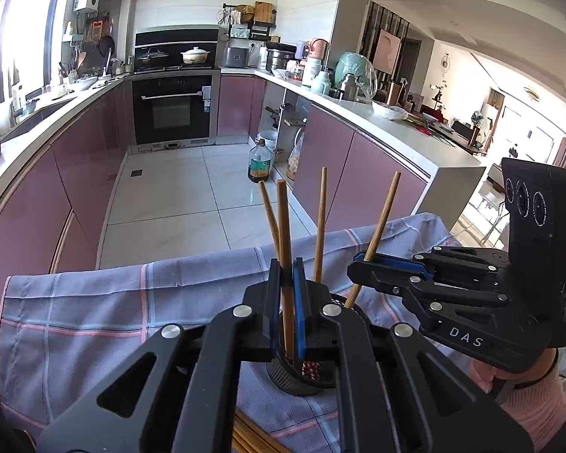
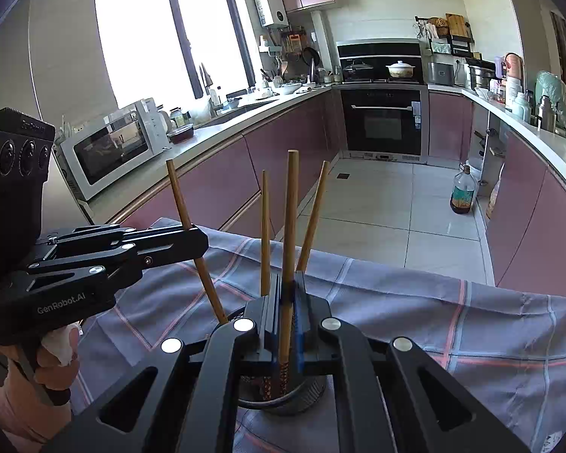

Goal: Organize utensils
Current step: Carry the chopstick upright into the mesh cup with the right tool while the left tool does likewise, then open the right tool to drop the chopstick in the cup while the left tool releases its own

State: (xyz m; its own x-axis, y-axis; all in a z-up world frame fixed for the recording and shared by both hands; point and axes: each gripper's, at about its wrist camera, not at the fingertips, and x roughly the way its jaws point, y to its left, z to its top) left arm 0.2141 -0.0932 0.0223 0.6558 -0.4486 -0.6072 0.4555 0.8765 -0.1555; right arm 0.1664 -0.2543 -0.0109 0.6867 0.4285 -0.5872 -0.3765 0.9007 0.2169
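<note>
**Both grippers clamp a chopstick each over the holder**

Nearest the left wrist camera, the left gripper [image 1: 286, 264] has its two fingers pressed together on a wooden chopstick [image 1: 285, 234], which stands nearly upright with its lower end down inside the dark round holder [image 1: 294, 381]. The holder stands on a blue-grey checked cloth [image 1: 94, 302] with pink lines, spread over the work surface. At the bottom edge of that view, more chopsticks [image 1: 245, 438] lie flat on the cloth.

Just to the right, the right gripper [image 1: 362, 258] comes in from the side, its fingers closed on a second chopstick [image 1: 381, 219] that leans outward, its lower end at the holder's rim. From the right wrist camera the same grip sits centre frame: right gripper [image 2: 290, 287] tight on its stick [image 2: 290, 219], tip inside the holder [image 2: 283, 396]. The left gripper [image 2: 192, 239] is at the left of that view, held by a hand [image 2: 53, 362].

Two more chopsticks [image 1: 320, 226] stand loose in the holder, between and behind the gripped ones.

Beyond the cloth lies a pale tiled floor [image 1: 169, 196] between pink-fronted cabinets. An oil bottle [image 1: 259, 162] stands on the floor by the right-hand cabinets. Farthest back is a black oven [image 1: 173, 107] with two pots above it; a microwave [image 2: 109, 151] sits on the counter under the window.
</note>
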